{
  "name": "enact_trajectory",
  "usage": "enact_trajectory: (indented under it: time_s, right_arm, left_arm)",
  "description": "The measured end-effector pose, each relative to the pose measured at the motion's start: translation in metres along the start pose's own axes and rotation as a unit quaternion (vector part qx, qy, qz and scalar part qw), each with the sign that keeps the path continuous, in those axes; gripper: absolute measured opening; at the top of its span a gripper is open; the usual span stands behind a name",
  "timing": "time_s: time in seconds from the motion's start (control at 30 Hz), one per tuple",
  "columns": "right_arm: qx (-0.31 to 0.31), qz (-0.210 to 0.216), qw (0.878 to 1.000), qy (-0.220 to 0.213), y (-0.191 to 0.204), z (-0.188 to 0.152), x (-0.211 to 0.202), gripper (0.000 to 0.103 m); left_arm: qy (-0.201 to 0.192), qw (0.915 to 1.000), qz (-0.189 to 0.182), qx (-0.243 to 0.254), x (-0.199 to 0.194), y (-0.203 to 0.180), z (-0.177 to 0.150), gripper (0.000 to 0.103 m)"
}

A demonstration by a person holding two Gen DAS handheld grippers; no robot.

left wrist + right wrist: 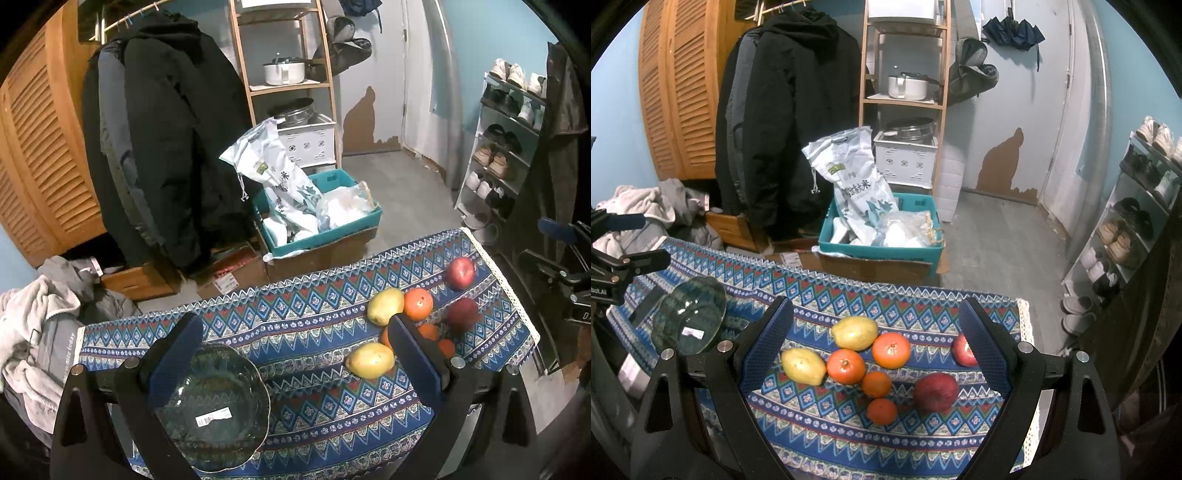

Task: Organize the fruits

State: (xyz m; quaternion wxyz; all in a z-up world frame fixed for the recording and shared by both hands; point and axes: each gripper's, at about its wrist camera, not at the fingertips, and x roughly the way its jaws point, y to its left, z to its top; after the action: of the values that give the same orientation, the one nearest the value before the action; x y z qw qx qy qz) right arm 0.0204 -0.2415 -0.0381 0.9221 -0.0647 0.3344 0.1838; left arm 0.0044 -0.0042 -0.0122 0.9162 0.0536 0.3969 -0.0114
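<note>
A clear glass bowl (218,406) with a barcode sticker sits on the patterned blue tablecloth (295,288), just under my left gripper's left finger. My left gripper (295,325) hovers open and holds nothing. To its right lie two yellow fruits (369,360), oranges (418,303) and two red apples (460,272). In the right wrist view my right gripper (875,314) stands open above the fruit pile: yellow fruits (854,333), oranges (846,366) and a red apple (936,391) lie between its fingers, untouched. The bowl (689,319) is at the left.
Beyond the table's far edge stand a teal crate (879,251) with bags on cardboard boxes, hanging dark coats (790,122) and a wooden shelf (905,99). A shoe rack (1126,229) lines the right wall. Piled clothes (37,332) lie at the left.
</note>
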Motion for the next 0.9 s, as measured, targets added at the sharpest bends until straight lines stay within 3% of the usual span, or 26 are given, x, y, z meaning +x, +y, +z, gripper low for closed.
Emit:
enact_trajectory:
  time_s: [0.9]
  right_arm:
    - [0.013, -0.002, 1.0, 0.005, -0.014, 0.0, -0.002, 0.089]
  left_arm:
    - [0.006, 1.0, -0.006, -0.004, 0.003, -0.002, -0.004, 0.101]
